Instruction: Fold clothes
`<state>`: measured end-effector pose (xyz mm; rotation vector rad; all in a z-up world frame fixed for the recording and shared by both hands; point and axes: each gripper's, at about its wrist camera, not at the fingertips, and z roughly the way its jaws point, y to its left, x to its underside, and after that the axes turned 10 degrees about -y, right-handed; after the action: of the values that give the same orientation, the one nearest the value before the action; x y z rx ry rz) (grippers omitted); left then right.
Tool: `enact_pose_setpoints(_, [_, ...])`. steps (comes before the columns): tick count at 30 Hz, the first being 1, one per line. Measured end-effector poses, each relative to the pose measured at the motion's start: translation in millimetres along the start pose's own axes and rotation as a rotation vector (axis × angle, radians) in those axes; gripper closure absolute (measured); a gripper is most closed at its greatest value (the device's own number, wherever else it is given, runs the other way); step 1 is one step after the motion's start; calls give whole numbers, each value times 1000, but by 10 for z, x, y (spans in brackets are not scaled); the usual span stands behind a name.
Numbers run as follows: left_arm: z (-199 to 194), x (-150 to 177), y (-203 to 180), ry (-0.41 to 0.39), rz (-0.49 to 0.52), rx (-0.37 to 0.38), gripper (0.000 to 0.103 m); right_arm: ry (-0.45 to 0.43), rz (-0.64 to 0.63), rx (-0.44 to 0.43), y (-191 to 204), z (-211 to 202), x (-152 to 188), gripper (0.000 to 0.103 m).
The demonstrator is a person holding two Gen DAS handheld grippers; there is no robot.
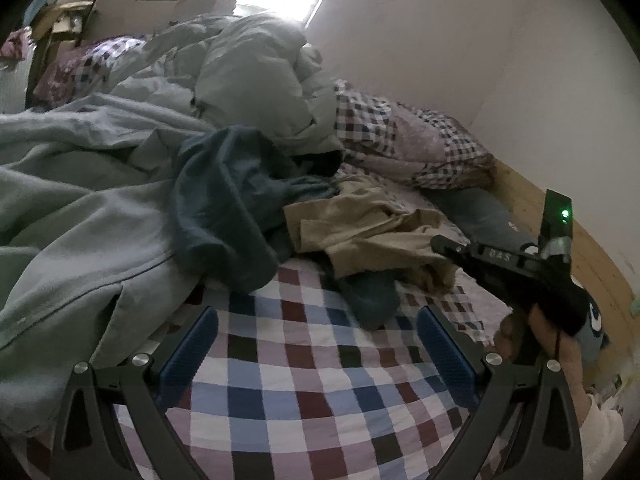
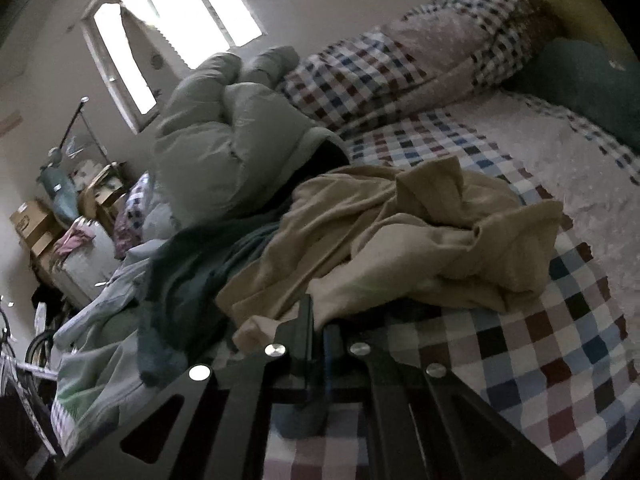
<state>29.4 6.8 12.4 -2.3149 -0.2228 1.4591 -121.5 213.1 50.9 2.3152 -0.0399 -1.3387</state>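
The tan garment (image 2: 400,240) lies crumpled on the checked bedspread (image 2: 540,360), directly ahead of the right gripper (image 2: 316,332) – from those jaws its bulk spreads toward twelve and one o'clock, with the long axis running roughly nine to three across the right wrist view. The right jaws are drawn together with almost no gap, and a pale hem of the tan cloth sits right at their tips at about eleven o'clock; it looks pinched there, though the fingers themselves cover the contact, so I cannot be sure how much fabric is caught.

The left gripper (image 1: 316,344) stands wide apart over bare bedspread, nothing between its blue pads (image 1: 192,352). For it the tan garment (image 1: 368,228) is at twelve to one o'clock and well apart, behind a dark teal garment (image 1: 228,208) at eleven. The right hand is plainly the nearer – the coming lift or spread turns on it

Hard to read: the tan piece's collar, sleeves or legs are lost in folds, so its kind is unclear; the teal piece runs under it; the pale blue garment (image 1: 80,220) is cut off at nine o'clock
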Motion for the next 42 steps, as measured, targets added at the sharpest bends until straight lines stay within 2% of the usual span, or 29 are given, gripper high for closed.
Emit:
enact_pose_setpoints(8, [-41, 49, -235, -5, 37, 114, 2, -24, -29, -91, 207, -489, 111, 101])
enact_pose_setpoints(16, [-101, 160, -545, -22, 154, 176, 2, -68, -86, -160, 553, -934, 102, 101])
enact_pose_setpoints(22, [-253, 219, -750, -86, 194, 275, 2, -72, -104, -176, 752, -1144, 95, 101])
enact_pose_setpoints(27, [-343, 301, -951, -143, 315, 251, 2, -66, -133, -202, 907, -1212, 64, 101])
enact_pose_setpoints(33, [-427, 372, -1097, -222, 433, 175, 2, -29, -154, -278, 991, -1282, 75, 101])
enact_pose_setpoints(36, [-467, 378, -1133, -249, 452, 147, 11, -36, -185, -315, 1053, -1355, 78, 101])
enact_pose_setpoints(41, [-462, 377, -1130, -275, 459, 62, 45, -40, -187, -361, 1092, -1434, 62, 101])
enact_pose_setpoints(42, [-454, 376, -1126, -277, 460, 49, 47, -41, -187, -370, 1100, -1450, 59, 101])
